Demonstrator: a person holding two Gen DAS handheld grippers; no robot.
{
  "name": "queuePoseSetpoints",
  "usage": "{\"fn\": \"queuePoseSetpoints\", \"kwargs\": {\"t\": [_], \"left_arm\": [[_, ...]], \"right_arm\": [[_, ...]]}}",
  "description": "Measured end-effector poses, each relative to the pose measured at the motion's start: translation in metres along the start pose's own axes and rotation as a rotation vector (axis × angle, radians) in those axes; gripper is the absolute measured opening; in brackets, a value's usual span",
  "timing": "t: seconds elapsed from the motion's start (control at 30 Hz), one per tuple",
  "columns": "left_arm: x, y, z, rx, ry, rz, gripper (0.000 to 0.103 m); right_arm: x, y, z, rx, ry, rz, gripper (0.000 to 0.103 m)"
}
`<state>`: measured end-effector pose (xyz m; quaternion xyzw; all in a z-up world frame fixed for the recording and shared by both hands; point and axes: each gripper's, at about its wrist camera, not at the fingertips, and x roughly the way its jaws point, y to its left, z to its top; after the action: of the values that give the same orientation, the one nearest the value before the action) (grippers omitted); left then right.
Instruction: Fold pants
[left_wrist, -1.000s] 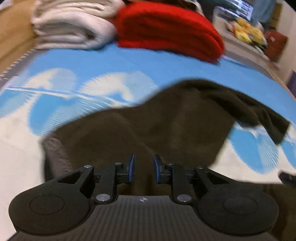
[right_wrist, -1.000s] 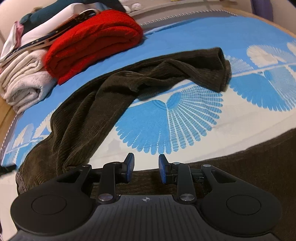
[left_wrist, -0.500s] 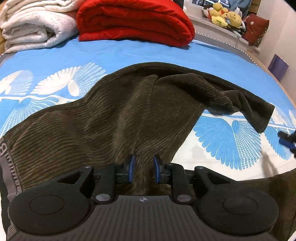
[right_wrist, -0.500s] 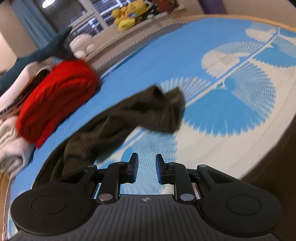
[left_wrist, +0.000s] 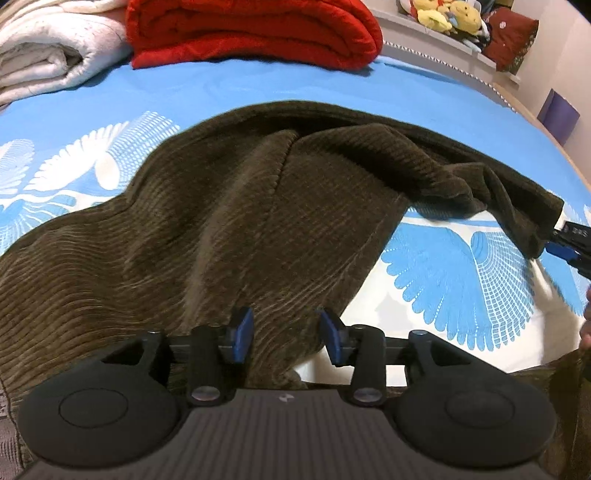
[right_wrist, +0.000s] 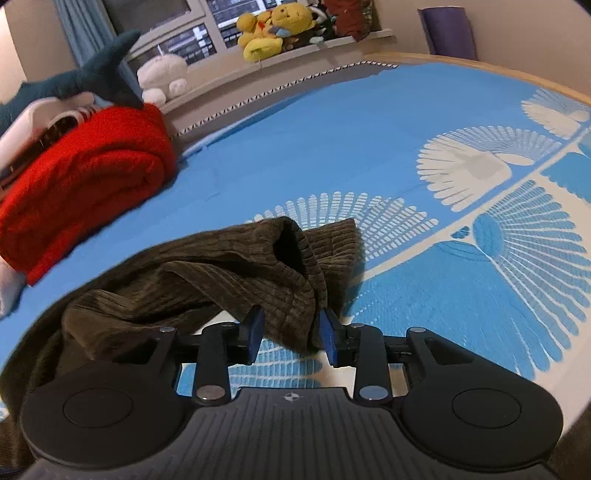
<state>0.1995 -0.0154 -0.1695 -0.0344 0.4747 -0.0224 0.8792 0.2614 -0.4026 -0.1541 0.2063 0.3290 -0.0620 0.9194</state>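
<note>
Two hand-held grippers work the brown corduroy pants (left_wrist: 258, 206), which lie spread and rumpled on the blue patterned bed (left_wrist: 221, 96), and we see two risks here. The leg end (right_wrist: 295, 258) ahead of the right hand-held gripper (right_wrist: 290, 330) is bunched, with its hem mouth gaping open; if we close there we may catch only one layer, and the leg would twist rather than fold flat. The cloth under the left hand-held gripper (left_wrist: 286, 330) is ridged into loose folds, so any pull from the right could drag those wrinkles into the fold.

The left hand-held gripper has its jaws moderately apart and opening; a ridge of the pants lies between them, below the blue pads, and we do not see them pressing it. The right hand-held gripper's jaws are narrower and also opening, with the leg hem sitting between them; its right pad looks to touch the cloth edge, the left pad stands clear. A folded red blanket (left_wrist: 251, 33) lies well beyond both.
</note>
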Motion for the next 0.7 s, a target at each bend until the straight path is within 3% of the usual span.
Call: {"fn": "queuePoseSetpoints", "kwargs": {"t": [0.07,0.37,0.4,0.43,0.47,0.5,0.53,0.57,0.6,0.7], "left_arm": [[0.005,-0.002,0.0,0.001,0.004,0.0,0.052],[0.029,-0.013,-0.006,0.026,0.024,0.031,0.053],[0.032,-0.017,-0.007,0.039,0.024,0.044,0.053],[0.034,-0.022,-0.009,0.06,0.017,0.063,0.053],[0.035,-0.025,-0.011,0.087,0.008,0.082,0.051],[0.035,-0.03,-0.013,0.126,-0.005,0.107,0.041],[0.034,-0.032,-0.015,0.159,-0.017,0.128,0.032],[0.031,-0.033,-0.016,0.185,-0.026,0.146,0.02],[0.026,-0.032,-0.015,0.203,-0.041,0.16,0.016],[0.003,-0.017,-0.007,0.172,-0.087,0.153,0.013]], "right_arm": [[0.013,0.002,0.001,-0.024,0.011,-0.024,0.039],[0.035,-0.006,0.004,-0.039,-0.002,-0.098,0.043],[0.035,-0.005,0.005,-0.039,-0.004,-0.094,0.043],[0.034,-0.005,0.005,-0.041,-0.005,-0.085,0.035],[0.034,-0.005,0.005,-0.048,-0.009,-0.073,0.026],[0.033,-0.004,0.005,-0.057,-0.016,-0.068,0.023],[0.029,-0.003,0.006,-0.075,-0.032,-0.066,0.011],[0.026,-0.002,0.008,-0.088,-0.043,-0.061,0.01],[0.018,-0.001,0.014,-0.09,-0.062,-0.044,0.01],[-0.021,0.001,0.05,-0.078,-0.157,0.022,0.008]]}}
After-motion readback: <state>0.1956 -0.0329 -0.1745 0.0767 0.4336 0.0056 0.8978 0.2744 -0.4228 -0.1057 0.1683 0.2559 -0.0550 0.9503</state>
